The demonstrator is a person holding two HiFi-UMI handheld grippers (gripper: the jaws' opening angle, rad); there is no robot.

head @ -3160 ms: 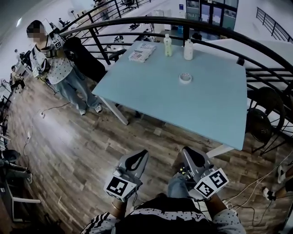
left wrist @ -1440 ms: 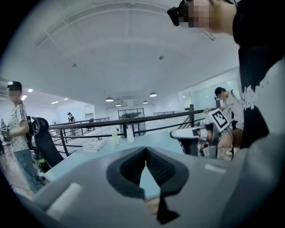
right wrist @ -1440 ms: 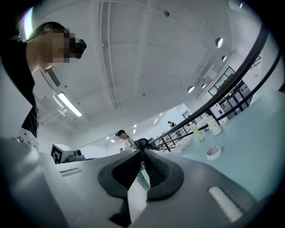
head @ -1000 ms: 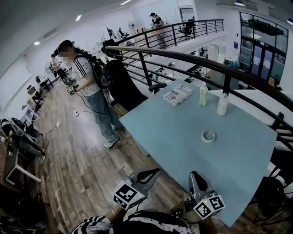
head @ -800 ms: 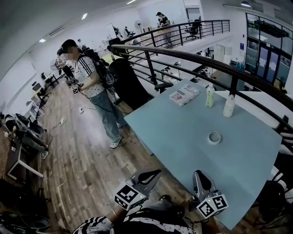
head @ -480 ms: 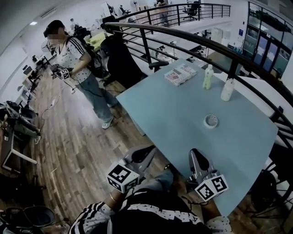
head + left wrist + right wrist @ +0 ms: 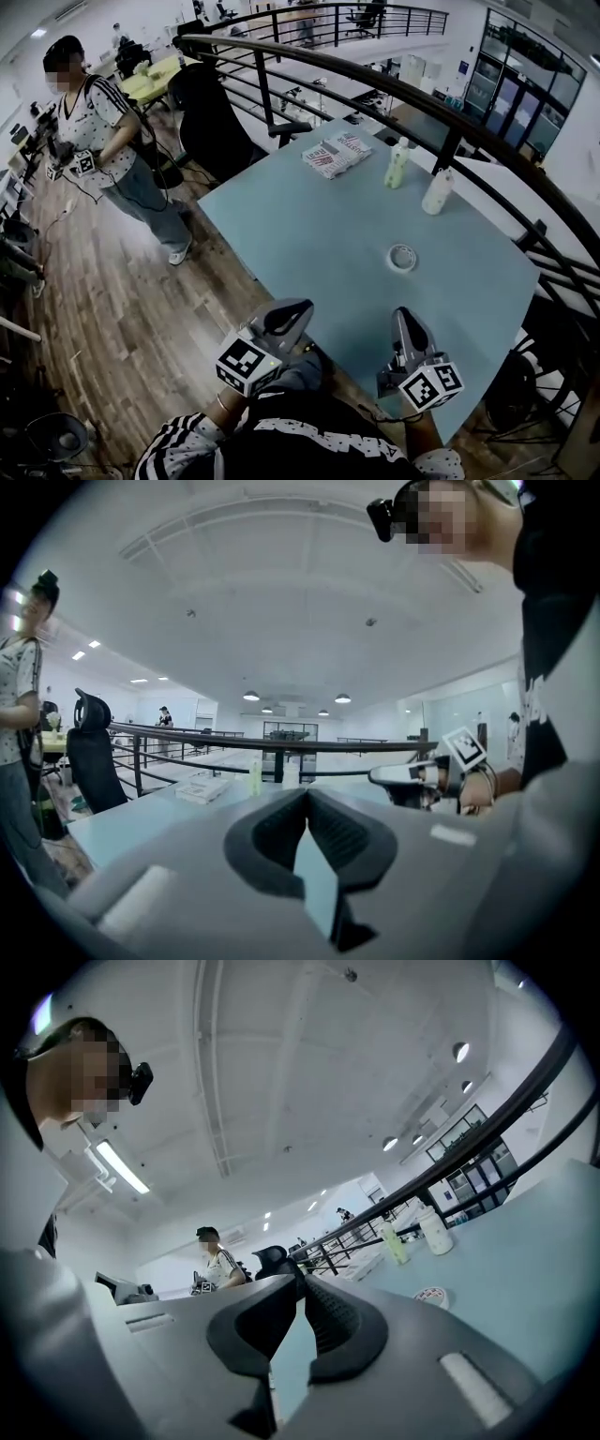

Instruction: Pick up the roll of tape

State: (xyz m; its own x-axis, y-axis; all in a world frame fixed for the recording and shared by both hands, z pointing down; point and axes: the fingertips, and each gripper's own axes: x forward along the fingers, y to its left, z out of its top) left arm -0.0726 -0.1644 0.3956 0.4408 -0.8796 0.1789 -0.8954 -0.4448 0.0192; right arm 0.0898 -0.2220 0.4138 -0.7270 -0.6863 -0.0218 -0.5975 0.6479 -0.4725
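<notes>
Head view, L to R: a bystander stands on the wood floor at far left, with a black chair next to them by the railing, then the light-blue table. The left gripper is at the table's near edge with its jaws closed tip to tip and nothing in them. Its own view shows the pads meeting at the tips, with only bare tabletop visible through the wedge below. Far side of the table: a flat printed packet, then a greenish bottle and a white bottle, both upright and side by side but apart. The roll of tape lies flat on the tabletop, on its own, nearer to us than the bottles and clear of everything else. It is ahead and to the right of the left gripper and almost straight ahead of the right gripper, well apart from both, so no contact. The right gripper is over the near part of the table, pointing roughly level across it. Its jaws are also together at the tips and it is empty. In the right gripper view the roll of tape sits just right of the jaw line, out on the table beyond the tips, with the two bottles further back behind it.
</notes>
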